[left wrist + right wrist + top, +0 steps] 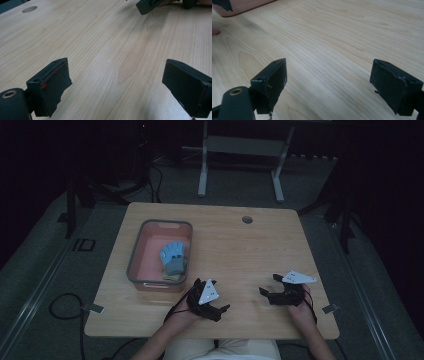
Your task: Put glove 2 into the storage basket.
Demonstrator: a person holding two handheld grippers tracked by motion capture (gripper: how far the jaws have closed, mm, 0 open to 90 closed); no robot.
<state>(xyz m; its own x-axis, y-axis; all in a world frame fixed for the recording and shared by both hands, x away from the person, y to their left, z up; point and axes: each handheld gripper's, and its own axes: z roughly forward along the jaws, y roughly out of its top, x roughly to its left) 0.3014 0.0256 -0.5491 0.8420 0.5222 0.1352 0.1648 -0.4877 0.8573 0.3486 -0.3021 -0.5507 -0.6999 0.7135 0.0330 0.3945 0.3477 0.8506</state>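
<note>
While both hands rested low near the table's [235, 240] front edge, left gripper [216, 306] sat just right of the pink bin [137, 250], jaws spread, empty. Right gripper [267, 285] was well right of the bin, also spread. Blue glove [173, 253] lay inside the bin.

The left gripper [116, 87] hangs low over the wooden table [100, 45], its 2 black jaws spread wide. A round hole [29, 9] lies far left; the right gripper [147, 5] sits ahead.

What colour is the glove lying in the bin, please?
Light blue; the glove shows best in the high view, inside the pink bin.
</note>
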